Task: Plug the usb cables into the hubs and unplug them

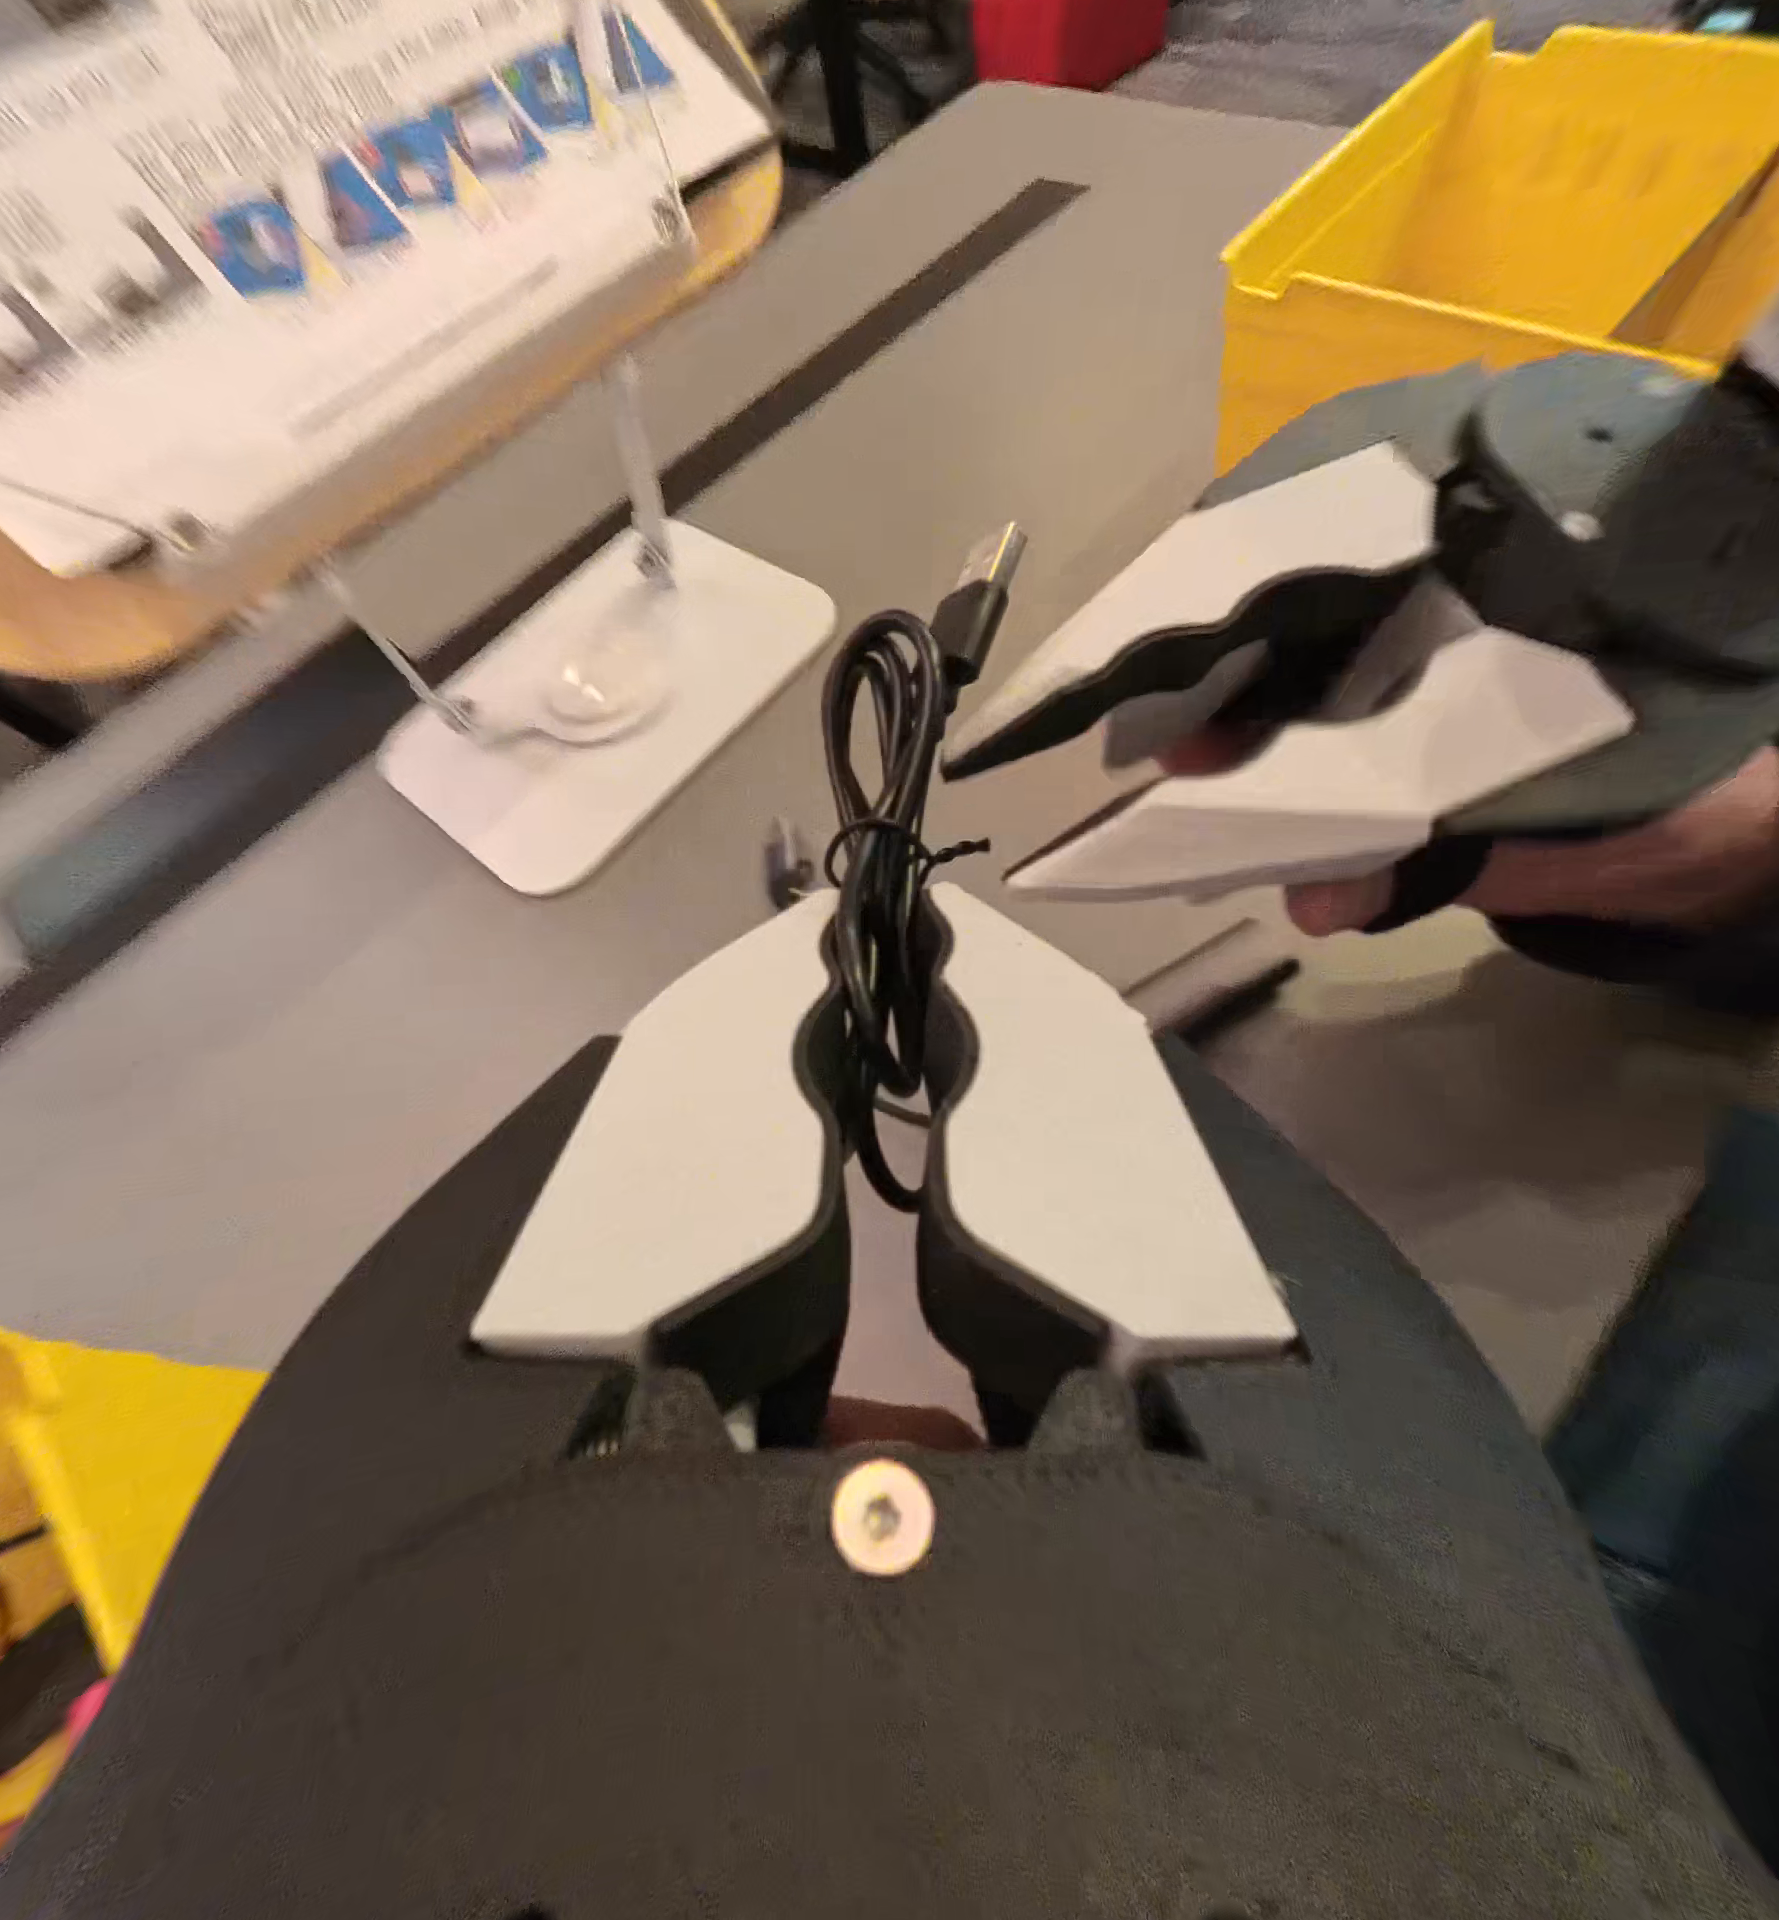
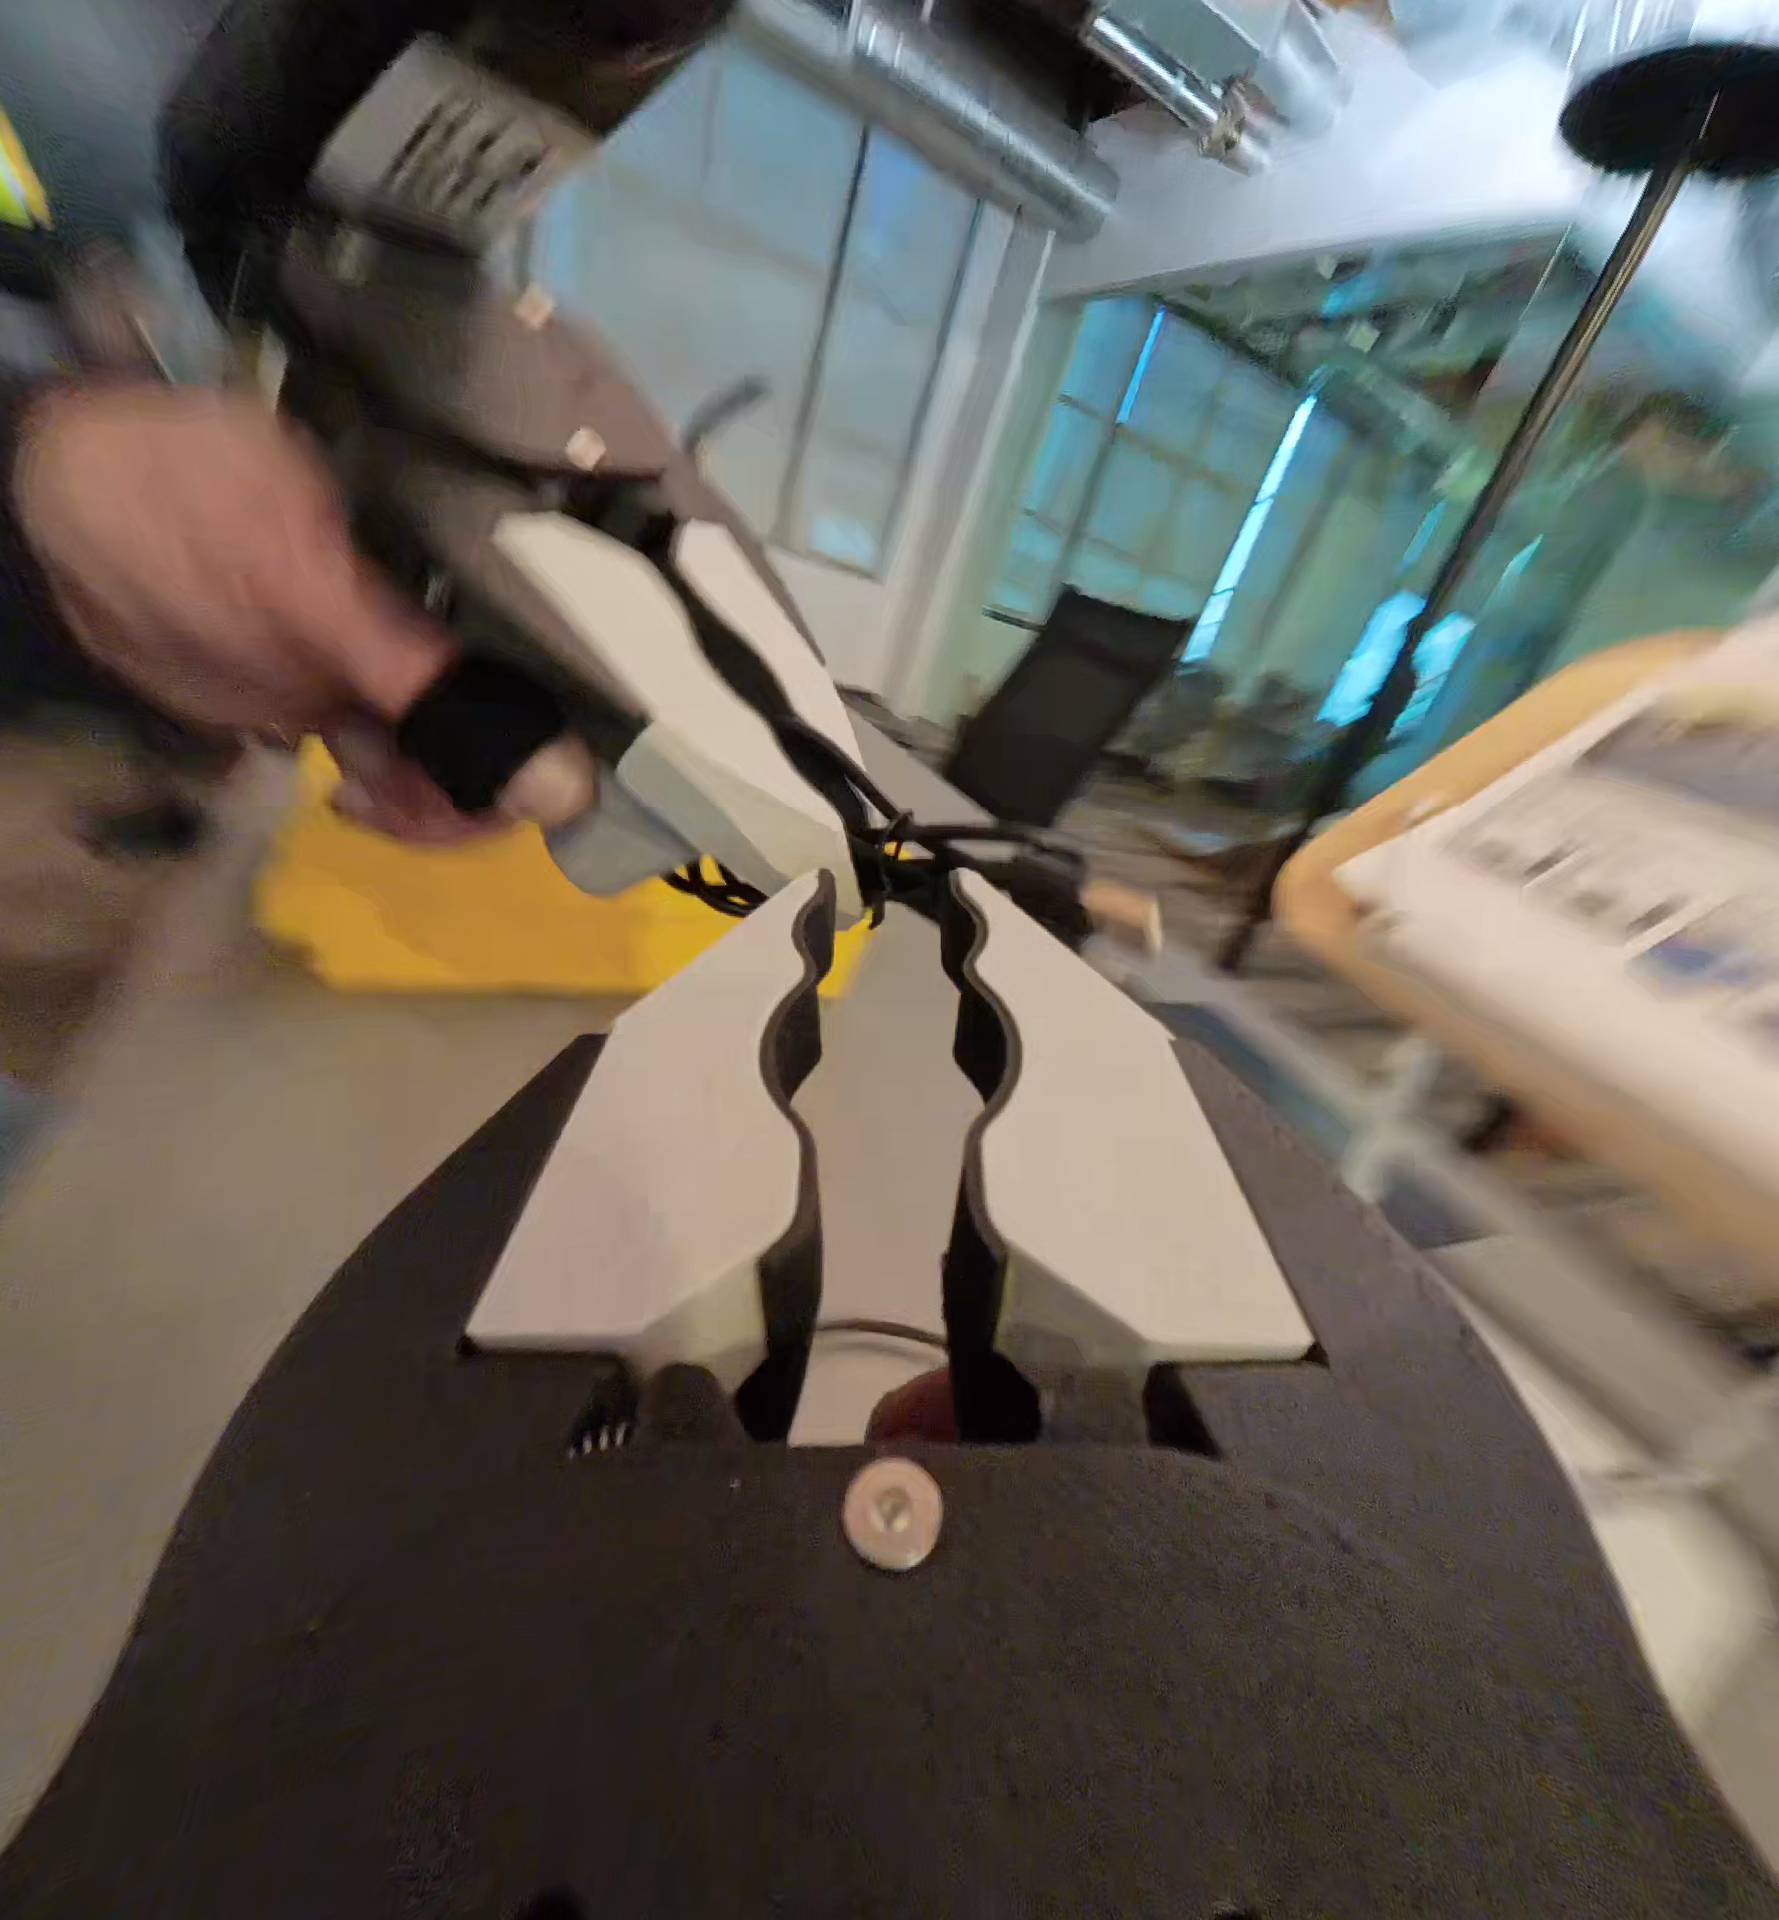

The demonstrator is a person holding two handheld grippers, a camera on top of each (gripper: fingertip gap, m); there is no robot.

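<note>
Currently the left gripper (image 1: 880, 904) is clamped on a bundled black cable (image 1: 880, 831), whose plug (image 1: 989, 587) sticks up beyond the fingertips. Just right of the cable, the right gripper (image 1: 978, 821) hangs part open and empty. It should probably pinch the plug squarely, clear of the twist tie (image 1: 952, 850); no hub shows.

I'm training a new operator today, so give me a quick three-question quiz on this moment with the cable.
1. True or false: the left tongs are shut on the cable.
2. Which is nearest the right tongs? A) the plug B) the wire tie C) the stand base
3. Fill in: the bins are coloured ____.

Key: 1 true; 2 B; 3 yellow.
</note>
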